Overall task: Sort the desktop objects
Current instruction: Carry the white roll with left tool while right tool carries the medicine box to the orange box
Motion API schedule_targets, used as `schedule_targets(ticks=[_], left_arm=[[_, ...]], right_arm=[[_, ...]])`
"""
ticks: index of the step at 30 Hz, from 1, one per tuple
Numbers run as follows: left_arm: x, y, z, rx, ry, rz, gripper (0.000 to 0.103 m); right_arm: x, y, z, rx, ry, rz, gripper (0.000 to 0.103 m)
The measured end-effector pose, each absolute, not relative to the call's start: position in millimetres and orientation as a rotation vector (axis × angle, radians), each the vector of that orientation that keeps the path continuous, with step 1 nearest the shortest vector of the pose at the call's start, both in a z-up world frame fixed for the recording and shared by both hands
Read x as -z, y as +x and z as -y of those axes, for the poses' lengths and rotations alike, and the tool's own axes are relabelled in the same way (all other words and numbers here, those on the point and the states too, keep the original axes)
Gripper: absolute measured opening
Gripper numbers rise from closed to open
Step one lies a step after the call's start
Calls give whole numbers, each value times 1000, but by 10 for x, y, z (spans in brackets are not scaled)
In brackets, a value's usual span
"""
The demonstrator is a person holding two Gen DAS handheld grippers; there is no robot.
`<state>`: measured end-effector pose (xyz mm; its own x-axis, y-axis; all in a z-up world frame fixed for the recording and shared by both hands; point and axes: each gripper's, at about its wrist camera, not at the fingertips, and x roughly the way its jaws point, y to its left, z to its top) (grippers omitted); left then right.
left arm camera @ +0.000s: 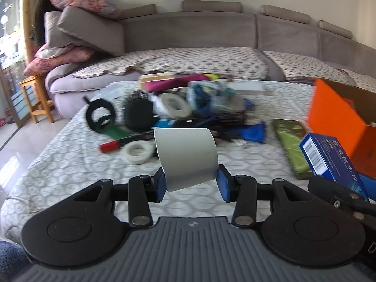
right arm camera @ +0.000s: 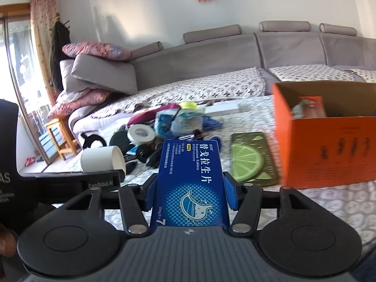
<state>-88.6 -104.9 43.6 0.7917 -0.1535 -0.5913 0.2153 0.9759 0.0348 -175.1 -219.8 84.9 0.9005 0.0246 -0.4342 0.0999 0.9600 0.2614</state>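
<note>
Left gripper (left arm camera: pixel 191 185) pinches a grey tape roll (left arm camera: pixel 186 155) between its blue pads, roll sticking up and forward. Right gripper (right arm camera: pixel 190 192) clamps a blue medicine box (right arm camera: pixel 190 183) lengthwise, lifted off the quilt; lime-print case (right arm camera: pixel 252 157) just ahead-right, orange box (right arm camera: pixel 329 150) further right, clutter pile (right arm camera: pixel 164 127) ahead-left.

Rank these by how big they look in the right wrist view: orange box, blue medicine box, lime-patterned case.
1. orange box
2. blue medicine box, though it is nearest the camera, so its look is inflated
3. lime-patterned case
</note>
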Motion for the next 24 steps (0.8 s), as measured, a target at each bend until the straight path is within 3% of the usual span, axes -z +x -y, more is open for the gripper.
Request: schedule_targets(ticks=[24], left_arm=[[-461,-1276,2234,559,189,-586,43]], right_arm=[[-825,-2465,3174,350,334,-412,55]])
